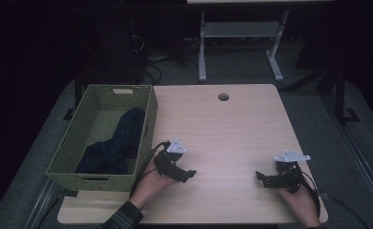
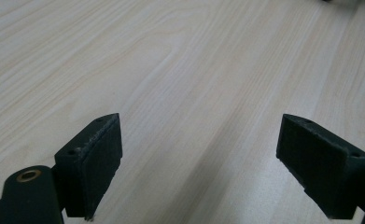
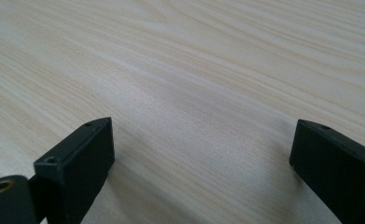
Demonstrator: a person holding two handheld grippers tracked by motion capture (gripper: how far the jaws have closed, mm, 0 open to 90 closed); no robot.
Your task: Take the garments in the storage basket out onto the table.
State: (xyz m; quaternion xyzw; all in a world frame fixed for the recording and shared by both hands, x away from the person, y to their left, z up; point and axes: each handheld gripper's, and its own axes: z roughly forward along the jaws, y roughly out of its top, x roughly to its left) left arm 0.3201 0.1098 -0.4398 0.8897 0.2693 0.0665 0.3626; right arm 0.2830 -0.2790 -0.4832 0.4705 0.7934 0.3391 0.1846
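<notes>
Left gripper [image 1: 190,174]: held low over the table [image 1: 232,129], near the front edge, just right of the basket [image 1: 148,129]; jaws spread wide with only bare wood between, seen in the left gripper view [image 2: 199,158].
Right gripper [image 1: 259,177]: near the table's right front corner, well apart from the left one; jaws likewise wide apart over bare wood in the right gripper view [image 3: 201,163]; nothing gripped.
Fingers: left pads [image 2: 94,163] and right pads [image 3: 77,163] both clear of any cloth.
Cloth [image 1: 119,143]: dark, crumpled, lying inside the basket, draped from its middle toward the front left corner; wholly within the walls.
Cloth to fingers: beyond the basket's right wall from the left gripper, near but not touching; far from the right gripper.
Basket: green woven, rectangular, at the table's left edge, upright.
Hands: left hand [image 1: 150,183] and right hand [image 1: 298,200] entering from the bottom edge.
</notes>
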